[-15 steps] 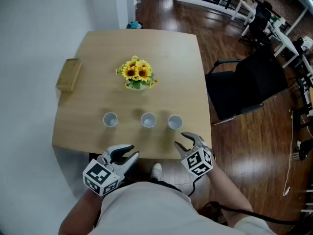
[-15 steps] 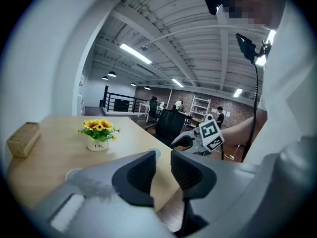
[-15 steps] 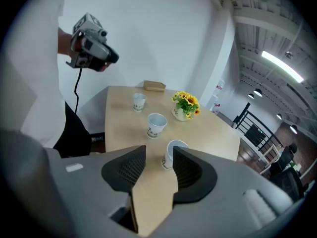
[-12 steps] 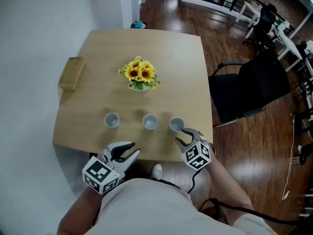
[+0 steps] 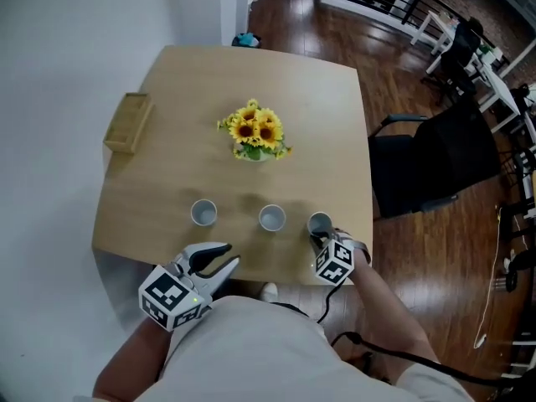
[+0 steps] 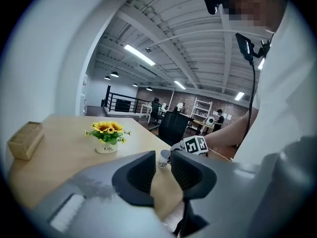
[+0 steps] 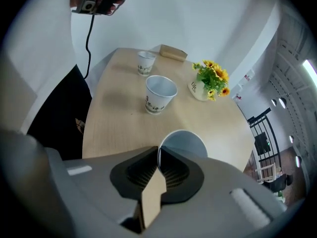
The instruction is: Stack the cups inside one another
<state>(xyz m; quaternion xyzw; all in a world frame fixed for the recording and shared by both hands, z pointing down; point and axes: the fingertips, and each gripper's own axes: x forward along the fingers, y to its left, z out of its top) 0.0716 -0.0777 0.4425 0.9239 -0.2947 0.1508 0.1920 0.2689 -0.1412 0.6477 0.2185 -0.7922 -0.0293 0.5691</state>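
Three white paper cups stand in a row near the table's front edge: left cup (image 5: 202, 213), middle cup (image 5: 271, 218), right cup (image 5: 319, 223). My right gripper (image 5: 318, 239) points steeply down at the right cup. In the right gripper view its jaws (image 7: 158, 157) are shut on the near rim of that cup (image 7: 184, 143), one pad inside and one outside. Beyond it stand the middle cup (image 7: 160, 94) and the left cup (image 7: 145, 62). My left gripper (image 5: 219, 262) hangs open just off the table's front edge, holding nothing; through its gap (image 6: 162, 168) shows the right cup (image 6: 163, 158).
A pot of sunflowers (image 5: 256, 134) stands mid-table behind the cups. A wooden box (image 5: 128, 122) lies at the table's left edge. A black office chair (image 5: 435, 153) stands to the right of the table (image 5: 167, 182), on the wooden floor.
My right gripper has moved forward to the right cup and its jaws have shut on the rim. The left gripper has stayed by the front edge.
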